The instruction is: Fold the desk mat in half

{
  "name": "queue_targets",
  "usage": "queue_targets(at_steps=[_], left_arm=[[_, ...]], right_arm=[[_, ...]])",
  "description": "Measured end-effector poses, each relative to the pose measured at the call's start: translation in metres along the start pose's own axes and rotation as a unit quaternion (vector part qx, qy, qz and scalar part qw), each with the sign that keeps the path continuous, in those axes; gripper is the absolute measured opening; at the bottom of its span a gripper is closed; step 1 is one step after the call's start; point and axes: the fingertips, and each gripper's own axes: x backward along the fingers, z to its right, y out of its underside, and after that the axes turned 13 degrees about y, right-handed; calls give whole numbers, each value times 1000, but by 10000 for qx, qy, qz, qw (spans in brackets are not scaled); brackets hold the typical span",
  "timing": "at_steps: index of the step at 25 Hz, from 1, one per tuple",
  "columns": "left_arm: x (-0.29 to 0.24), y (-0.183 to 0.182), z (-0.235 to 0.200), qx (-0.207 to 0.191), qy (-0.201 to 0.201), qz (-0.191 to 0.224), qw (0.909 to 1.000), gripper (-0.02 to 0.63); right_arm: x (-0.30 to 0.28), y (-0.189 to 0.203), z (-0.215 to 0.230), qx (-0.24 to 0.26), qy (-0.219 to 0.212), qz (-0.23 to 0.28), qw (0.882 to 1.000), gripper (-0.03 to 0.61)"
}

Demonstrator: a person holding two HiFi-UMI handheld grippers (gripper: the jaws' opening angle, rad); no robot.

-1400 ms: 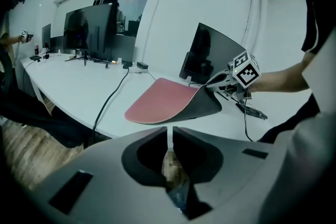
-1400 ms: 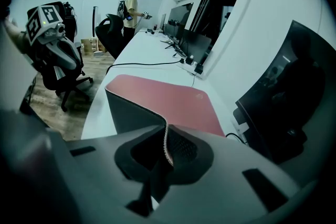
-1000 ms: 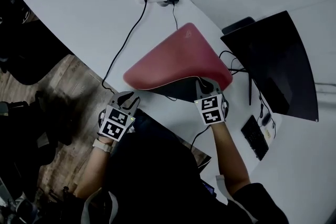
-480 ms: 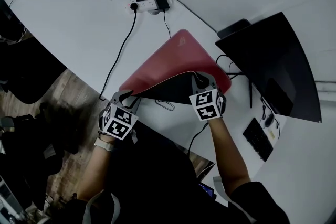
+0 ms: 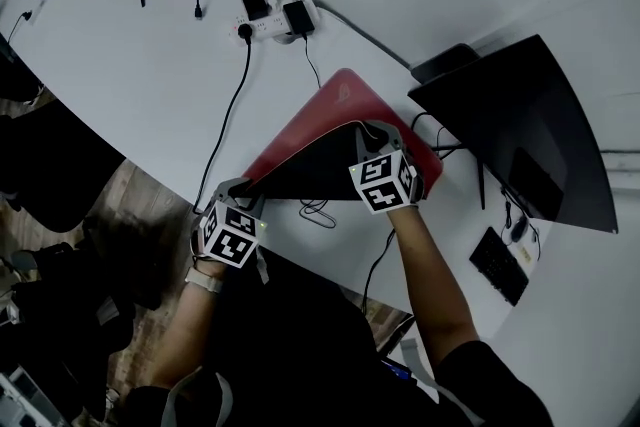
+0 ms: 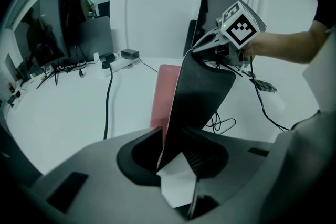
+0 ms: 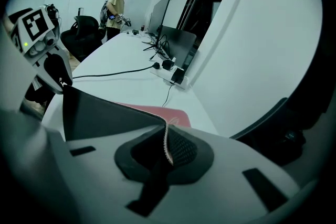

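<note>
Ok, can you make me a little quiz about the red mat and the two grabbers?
1. True or false: the right gripper is pinching the edge of the desk mat.
2. What colour is the mat's lifted underside? A) black B) white C) green
3. Fill in: the left gripper has the mat's edge between its jaws, but the jaws stand ____.

Key: 1 true; 2 A; 3 open.
</note>
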Motion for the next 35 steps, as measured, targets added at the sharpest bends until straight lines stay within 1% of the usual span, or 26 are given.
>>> queue_targets(at_steps=[6, 15, 24, 35], left_arm=[[-10, -9, -19, 1, 217, 72, 9997, 103], [-20, -26, -44, 57, 347, 130, 9993, 101], [-30, -38, -69, 158, 371, 106, 9991, 101], [-34, -46, -93, 294, 405, 177, 9986, 101]], right_arm=[[-34, -13, 3, 44, 62, -146, 9999, 31], [-75, -20, 8, 114, 92, -383, 9992, 31], [-112, -33, 10, 184, 8, -464, 9988, 31], [-149, -56, 8, 256, -26, -407, 9988, 31]])
